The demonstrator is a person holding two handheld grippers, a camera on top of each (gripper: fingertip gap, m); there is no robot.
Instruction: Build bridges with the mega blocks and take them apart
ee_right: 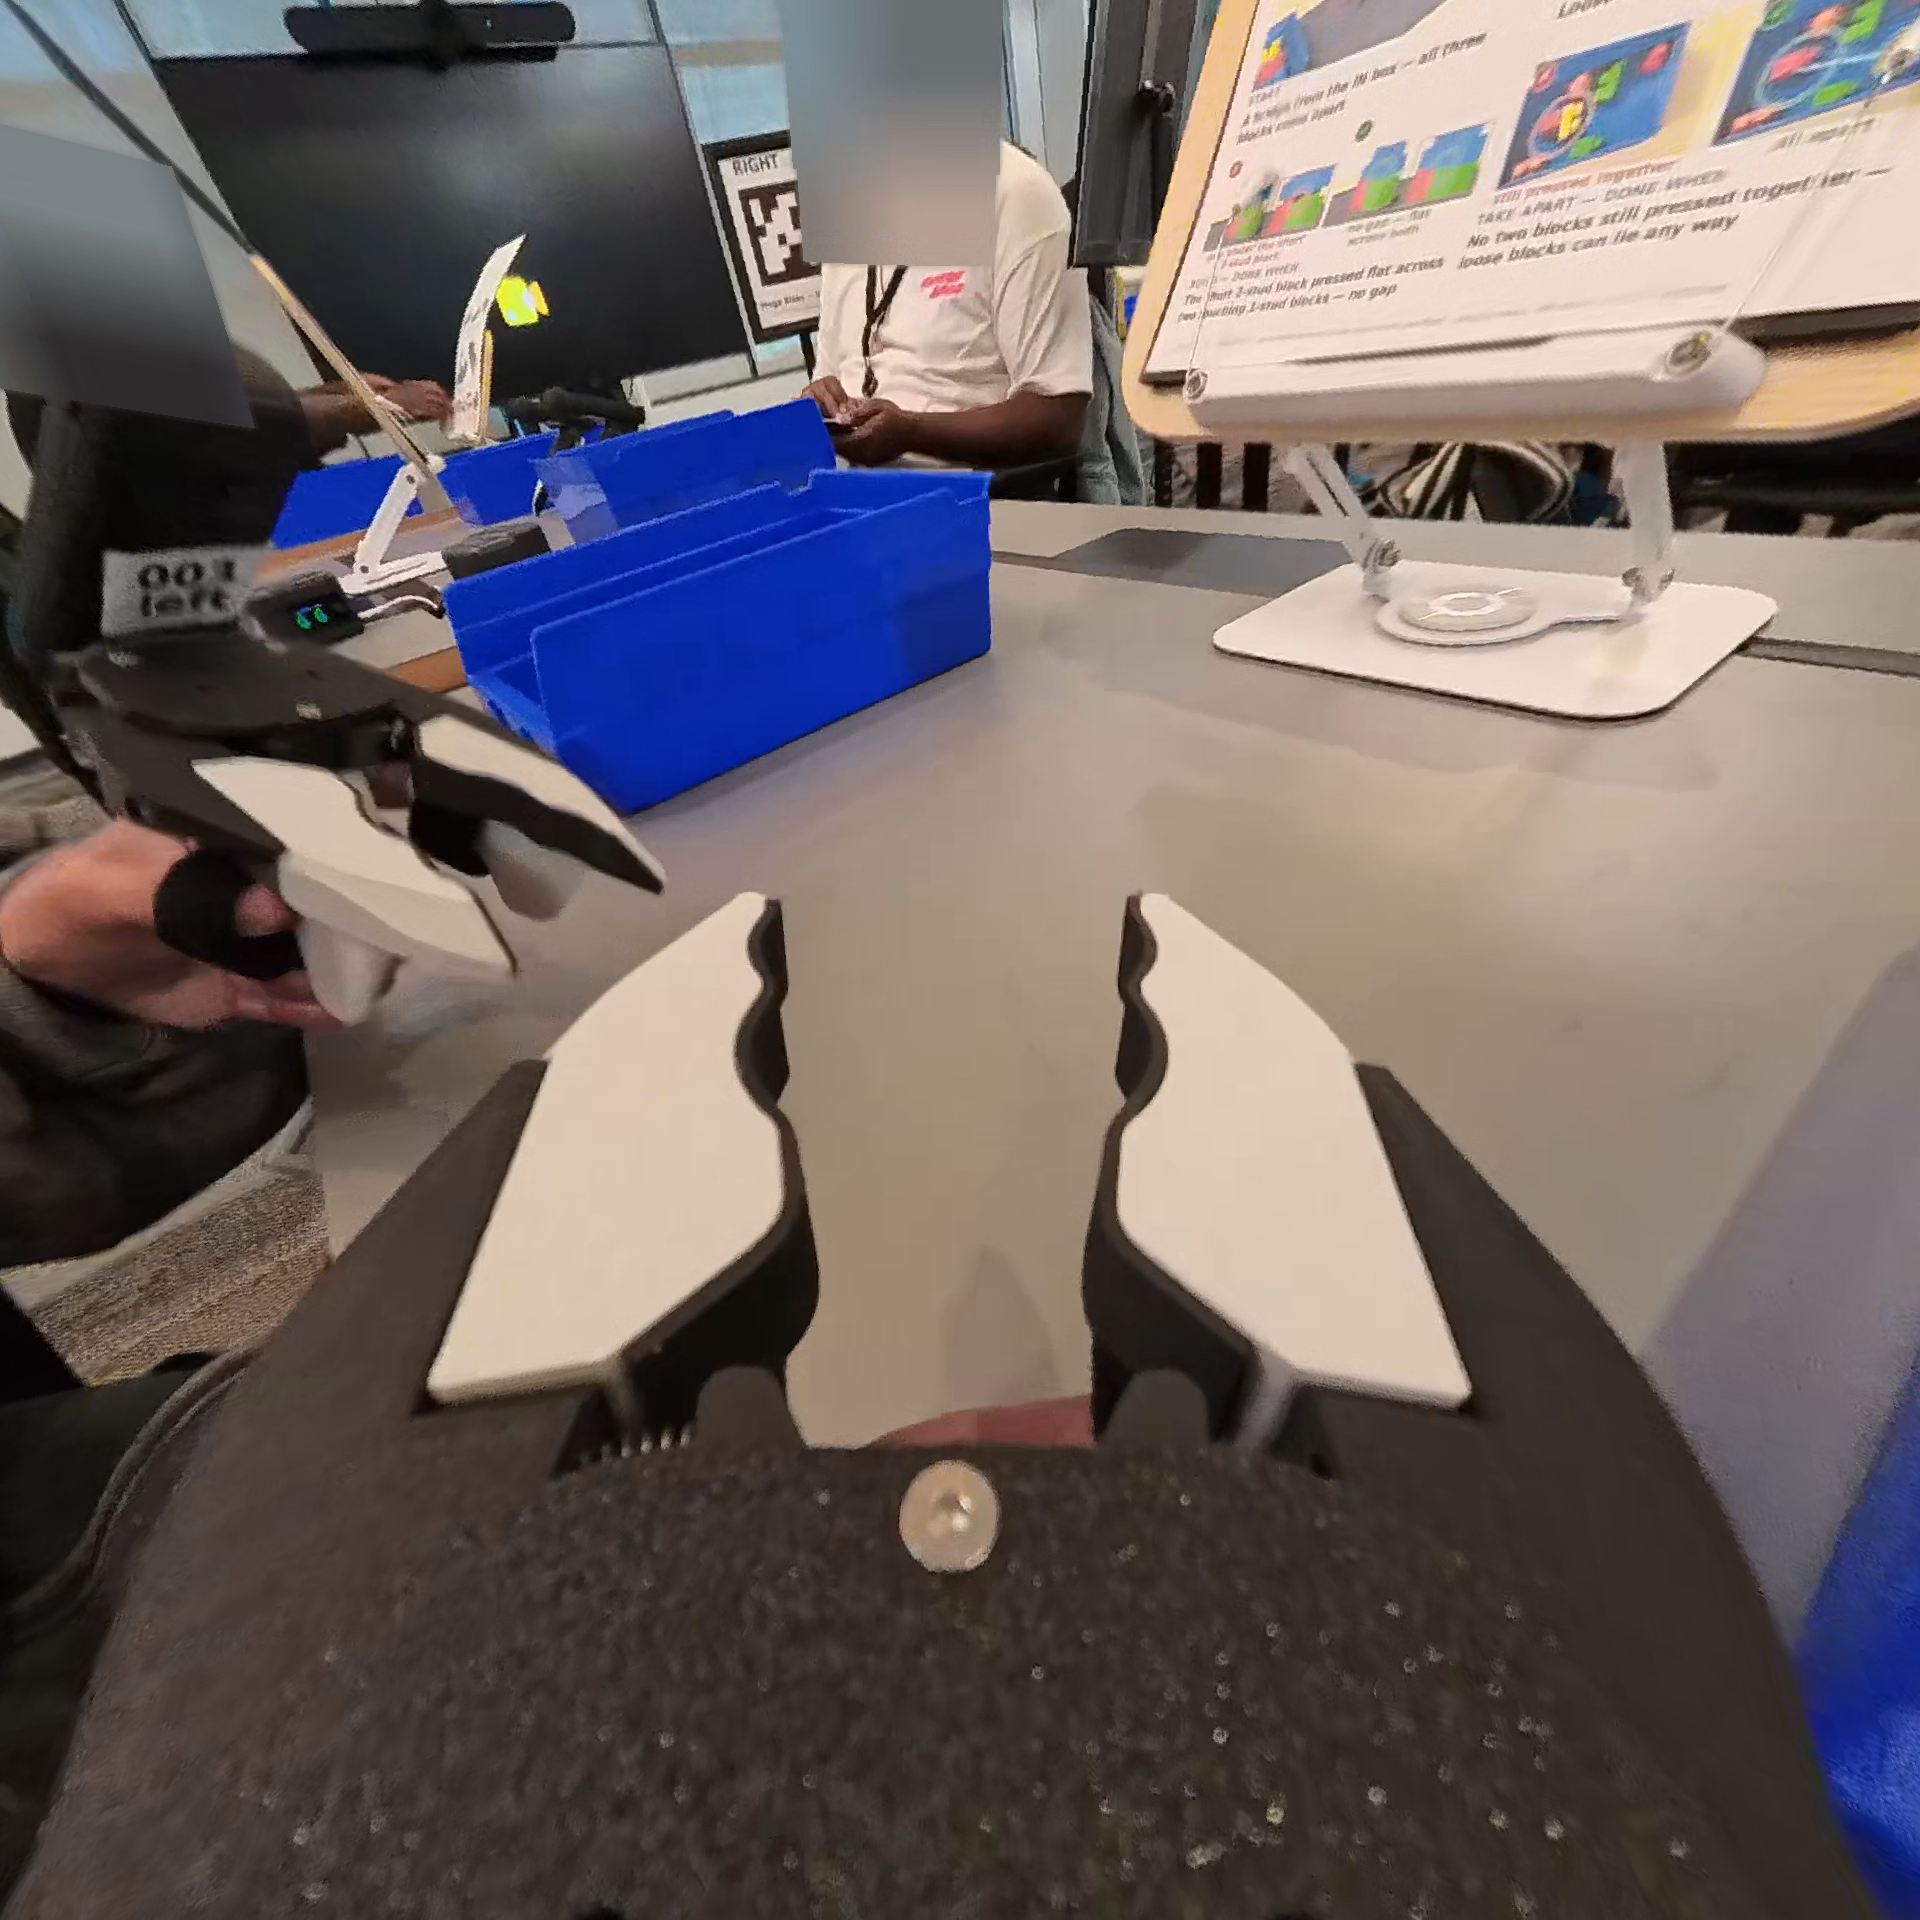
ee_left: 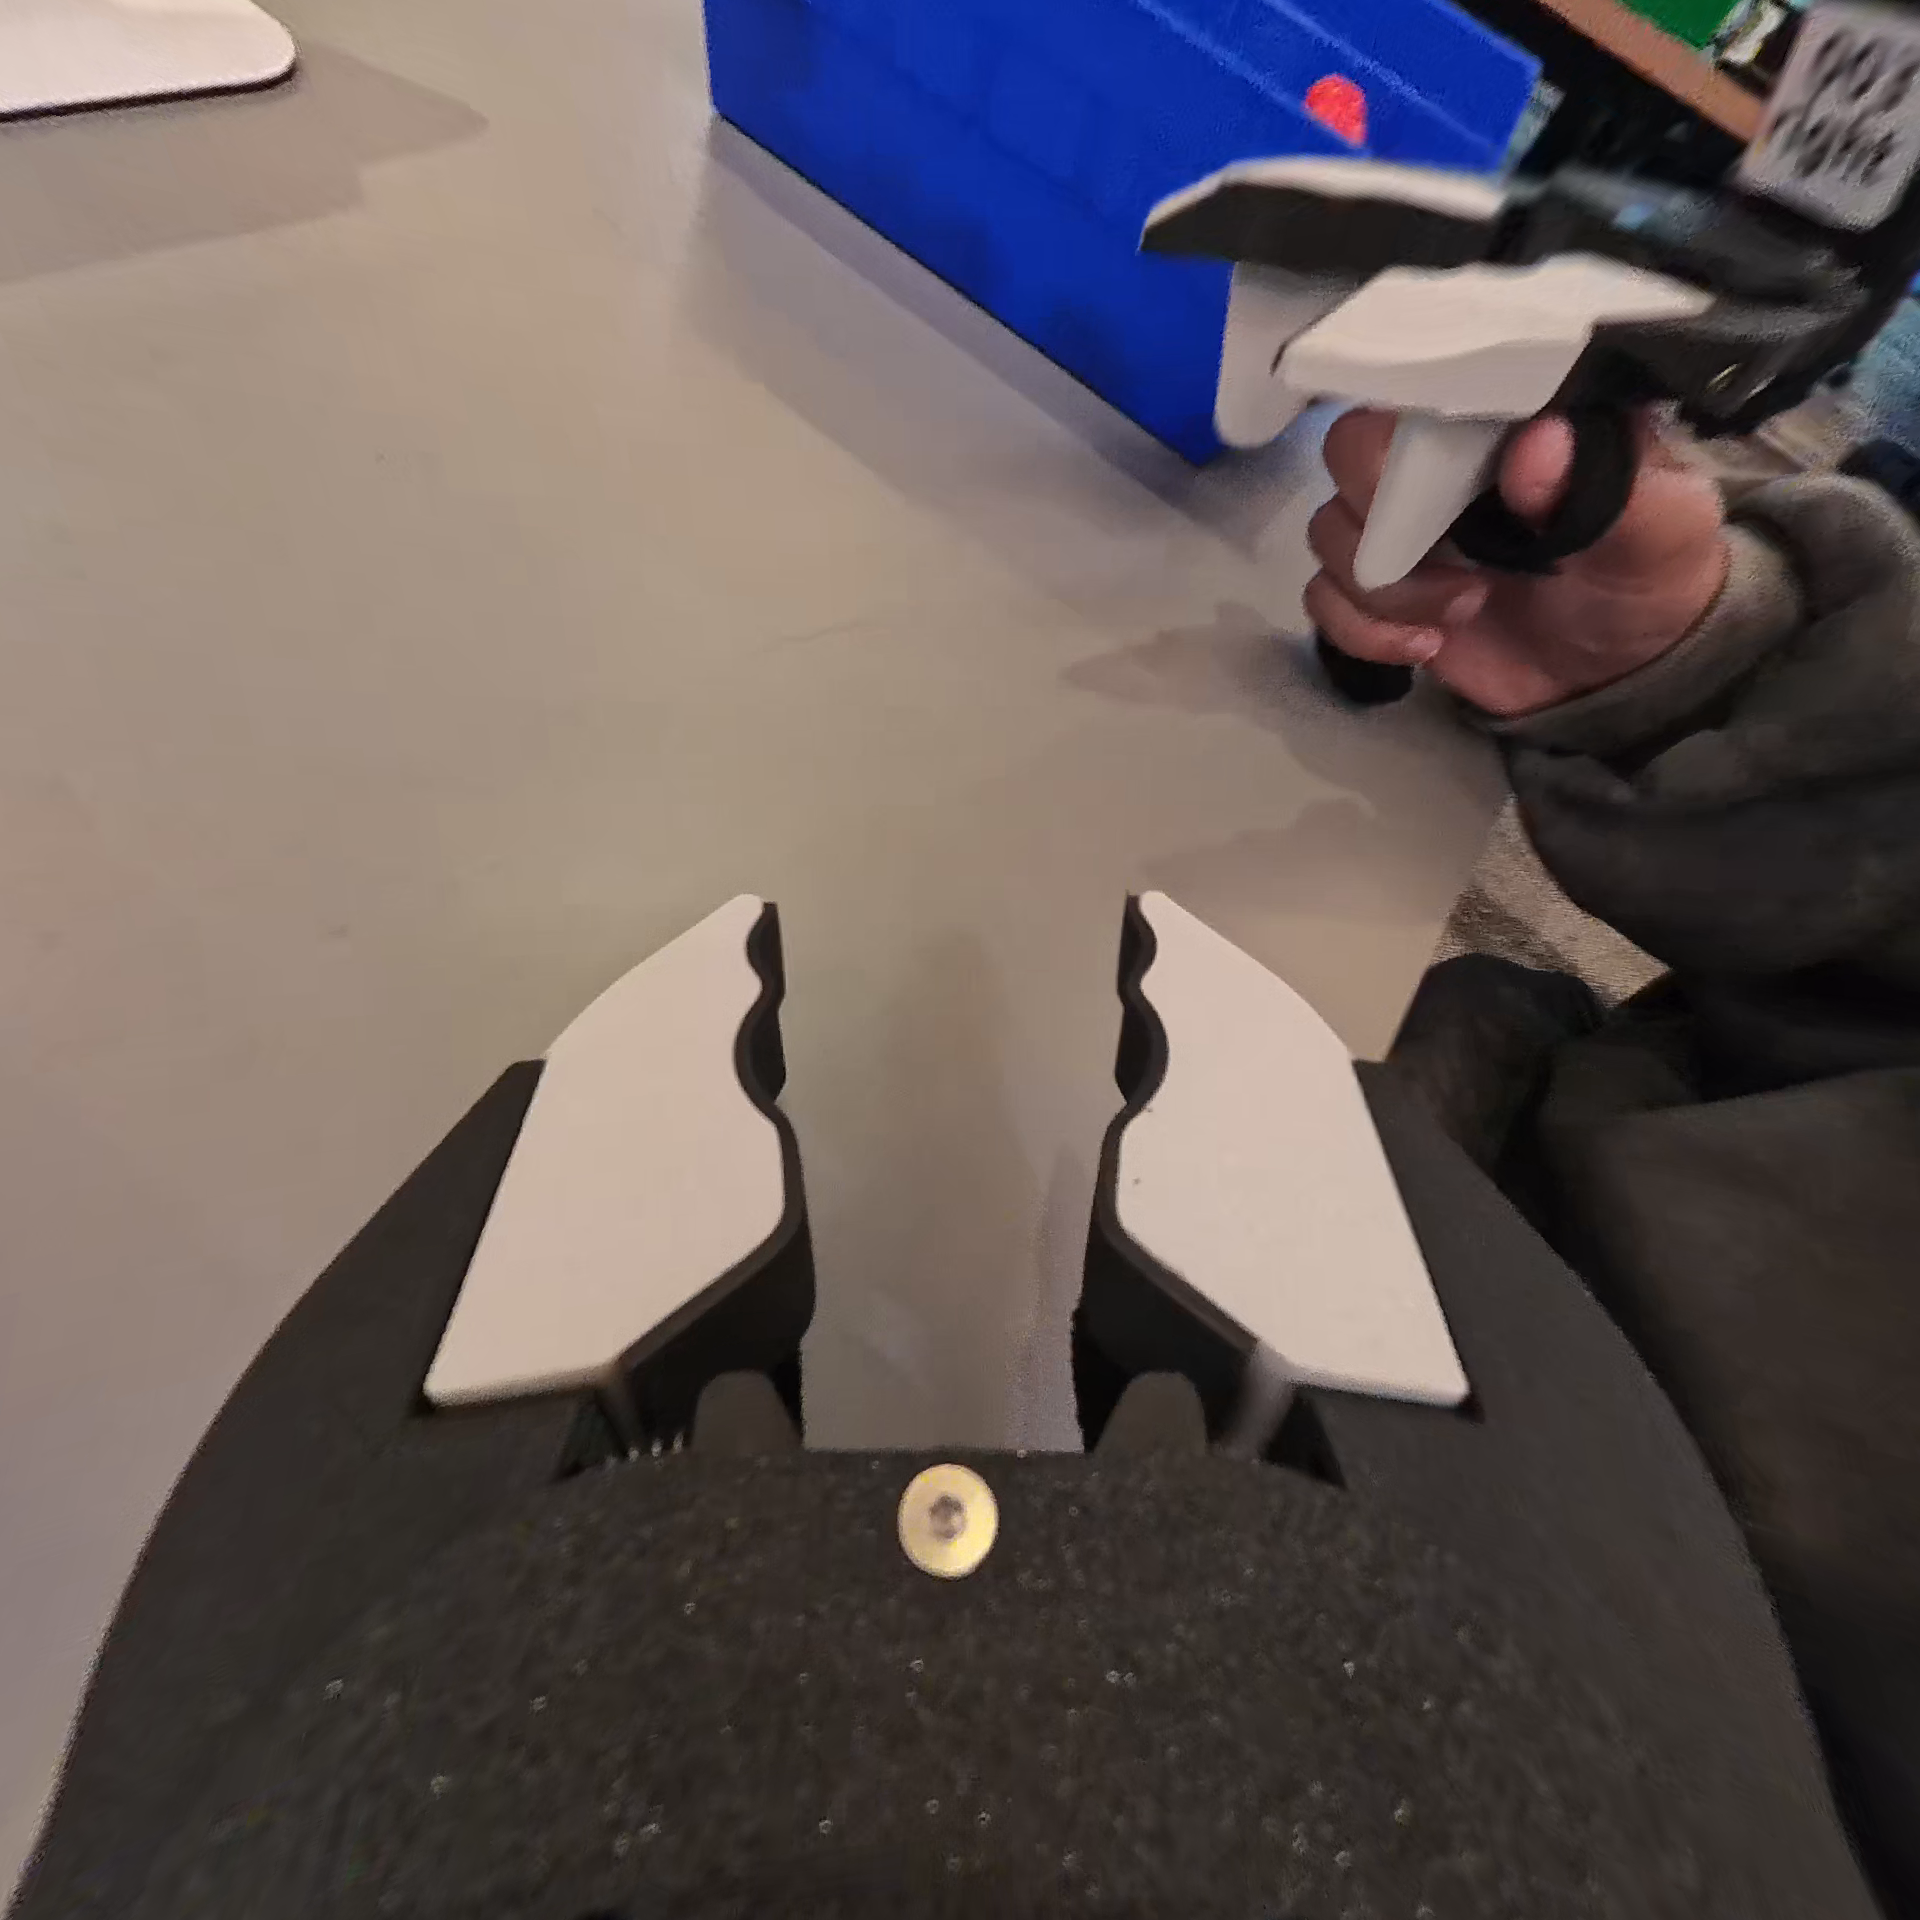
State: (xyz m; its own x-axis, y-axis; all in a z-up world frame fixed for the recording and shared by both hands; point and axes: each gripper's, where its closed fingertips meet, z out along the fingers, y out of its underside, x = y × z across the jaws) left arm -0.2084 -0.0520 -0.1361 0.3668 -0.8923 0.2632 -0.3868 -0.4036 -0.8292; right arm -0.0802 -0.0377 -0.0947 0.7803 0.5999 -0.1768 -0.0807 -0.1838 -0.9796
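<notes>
Both tongs are parted with nothing between them: left tongs (ee_left: 951, 914), right tongs (ee_right: 951, 914). Only the left view shows a red block (ee_left: 1335, 104) inside the blue plastic bin (ee_left: 997, 187), ahead-right. The right view alone shows a white stand (ee_right: 1496, 634) ahead-right on the smooth grey table (ee_right: 1143, 831).

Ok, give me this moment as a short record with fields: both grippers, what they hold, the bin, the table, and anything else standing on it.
left gripper: open, empty, above bare table
right gripper: open, empty, above bare table
blue bin: on the table, ahead of both grippers
red block: only a bit shows over the bin's rim
grey table: no blocks on its visible surface
white stand: on the table, holding an instruction sheet
build: not started
</notes>
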